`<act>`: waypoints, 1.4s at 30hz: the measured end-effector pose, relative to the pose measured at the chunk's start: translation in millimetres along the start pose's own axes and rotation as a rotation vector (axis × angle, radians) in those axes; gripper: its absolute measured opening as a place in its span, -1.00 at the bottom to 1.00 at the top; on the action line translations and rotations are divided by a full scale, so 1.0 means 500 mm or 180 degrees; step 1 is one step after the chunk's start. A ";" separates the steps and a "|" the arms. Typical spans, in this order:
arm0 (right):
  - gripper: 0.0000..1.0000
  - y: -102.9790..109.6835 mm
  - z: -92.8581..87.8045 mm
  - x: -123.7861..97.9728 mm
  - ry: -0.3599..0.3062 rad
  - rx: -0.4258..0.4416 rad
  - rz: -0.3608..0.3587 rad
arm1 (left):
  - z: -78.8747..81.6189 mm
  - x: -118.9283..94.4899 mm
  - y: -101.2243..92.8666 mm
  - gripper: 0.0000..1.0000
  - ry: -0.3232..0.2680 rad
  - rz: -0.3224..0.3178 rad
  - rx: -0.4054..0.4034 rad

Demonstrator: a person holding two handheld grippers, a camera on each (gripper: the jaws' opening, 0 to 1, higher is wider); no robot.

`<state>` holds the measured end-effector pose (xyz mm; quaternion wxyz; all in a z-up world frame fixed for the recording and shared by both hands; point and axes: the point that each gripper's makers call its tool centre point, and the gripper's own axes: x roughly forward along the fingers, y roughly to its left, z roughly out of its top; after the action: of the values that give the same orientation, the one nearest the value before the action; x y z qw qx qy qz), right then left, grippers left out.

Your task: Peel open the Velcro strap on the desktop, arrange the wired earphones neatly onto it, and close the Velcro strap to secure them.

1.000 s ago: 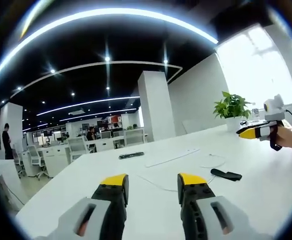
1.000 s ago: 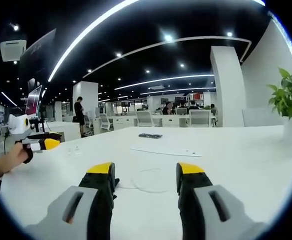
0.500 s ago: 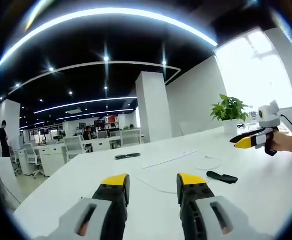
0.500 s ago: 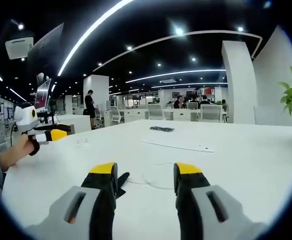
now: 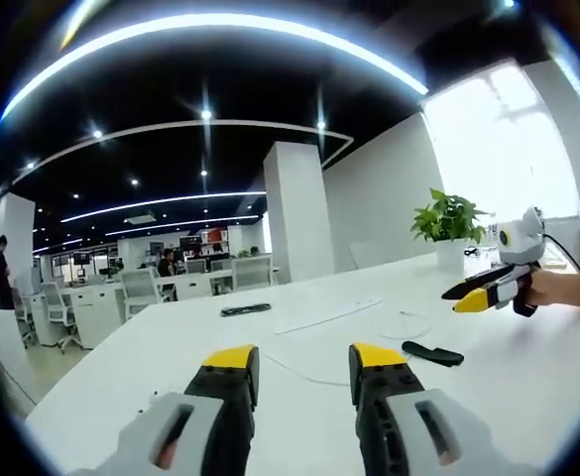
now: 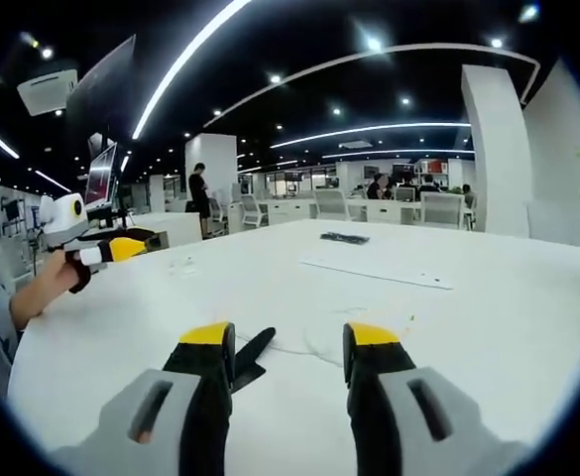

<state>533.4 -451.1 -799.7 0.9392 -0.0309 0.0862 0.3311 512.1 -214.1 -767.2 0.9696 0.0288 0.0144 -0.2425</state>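
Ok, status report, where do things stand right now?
Both grippers open, empty, above the table. Strap shut, flat by right gripper; earphones loose beside it. Left gripper well back. Nothing blocking.

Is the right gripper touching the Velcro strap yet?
Apart. In the left gripper view the right gripper hangs in the air, with bare table between it and the Velcro strap.

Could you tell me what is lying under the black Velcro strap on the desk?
The black Velcro strap lies flat on the bare white desk. The white earphone cable loops beside it, not under it, as far as the left gripper view shows. Anything directly beneath the strap is covered.
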 end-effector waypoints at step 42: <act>-0.20 0.034 -0.045 0.068 0.0331 0.0087 0.0535 | -0.014 0.002 -0.023 -0.21 0.0103 -0.0191 -0.0092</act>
<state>545.6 -419.5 -827.9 0.9026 -0.0279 0.1417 0.4055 507.5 -224.6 -774.8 0.9619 0.0182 0.0345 -0.2707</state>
